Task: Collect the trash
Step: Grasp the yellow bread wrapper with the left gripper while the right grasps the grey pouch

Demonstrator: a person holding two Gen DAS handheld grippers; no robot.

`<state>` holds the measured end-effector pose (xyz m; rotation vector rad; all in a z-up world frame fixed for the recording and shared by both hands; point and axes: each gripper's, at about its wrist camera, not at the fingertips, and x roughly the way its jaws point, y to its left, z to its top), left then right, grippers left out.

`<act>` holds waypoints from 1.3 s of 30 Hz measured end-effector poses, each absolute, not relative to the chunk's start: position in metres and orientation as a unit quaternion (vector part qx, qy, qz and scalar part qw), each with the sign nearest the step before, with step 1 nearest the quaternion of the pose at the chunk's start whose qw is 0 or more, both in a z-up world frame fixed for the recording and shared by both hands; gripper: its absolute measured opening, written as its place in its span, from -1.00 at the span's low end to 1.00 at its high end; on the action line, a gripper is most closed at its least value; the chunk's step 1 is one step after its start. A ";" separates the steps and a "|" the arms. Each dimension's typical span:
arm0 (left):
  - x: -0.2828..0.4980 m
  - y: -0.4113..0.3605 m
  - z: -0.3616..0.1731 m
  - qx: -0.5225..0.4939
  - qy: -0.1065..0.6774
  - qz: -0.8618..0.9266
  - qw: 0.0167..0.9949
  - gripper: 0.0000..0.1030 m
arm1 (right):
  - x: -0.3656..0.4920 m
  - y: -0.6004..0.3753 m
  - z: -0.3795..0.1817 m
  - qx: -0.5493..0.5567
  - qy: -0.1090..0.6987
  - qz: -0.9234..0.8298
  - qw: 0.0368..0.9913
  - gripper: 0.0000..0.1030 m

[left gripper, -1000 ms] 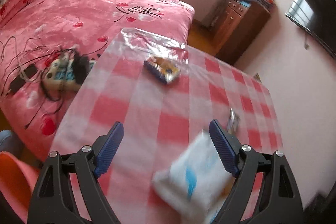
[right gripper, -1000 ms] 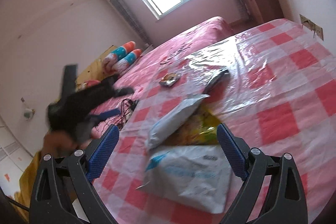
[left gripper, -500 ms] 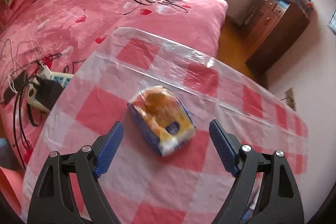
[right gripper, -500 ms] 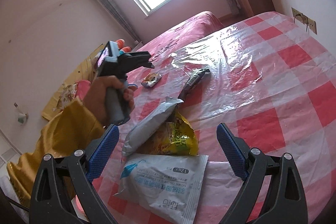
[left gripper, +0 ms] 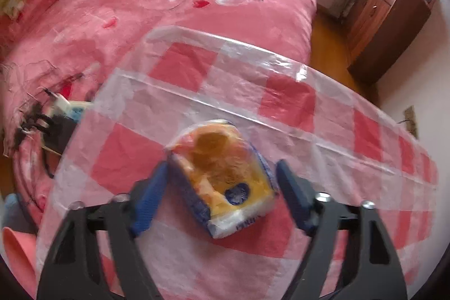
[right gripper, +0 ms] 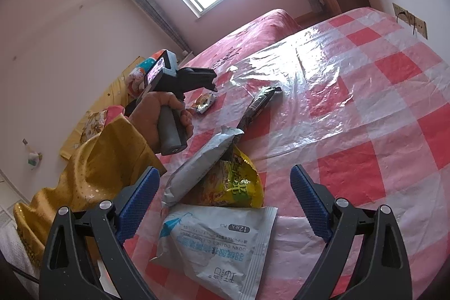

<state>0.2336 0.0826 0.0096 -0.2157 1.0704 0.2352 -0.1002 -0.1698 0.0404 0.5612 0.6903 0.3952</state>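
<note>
Snack pack [left gripper: 225, 176] btwn left tool [left gripper: 222, 190] pads, jaws closing, not yet gripping

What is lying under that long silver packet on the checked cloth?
The silver packet rests across a yellow-green snack bag, with a black wrapper poking out beyond its far end. What else it covers cannot be seen.
</note>
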 end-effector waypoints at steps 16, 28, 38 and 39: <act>0.172 0.095 0.012 -0.112 0.490 0.045 0.864 -0.16 | -0.088 -0.161 0.027 0.264 0.366 0.214 0.866 0.81; 0.066 0.075 0.012 -0.072 0.491 -0.052 0.866 -0.22 | -0.078 -0.161 0.022 0.272 0.361 0.239 0.860 0.63; 0.010 0.075 0.011 -0.078 0.484 -0.087 0.867 -0.22 | -0.068 -0.153 0.016 0.269 0.380 0.264 0.845 0.22; 0.005 0.074 0.011 -0.078 0.483 -0.092 0.867 -0.22 | -0.067 -0.151 0.016 0.269 0.383 0.265 0.843 0.22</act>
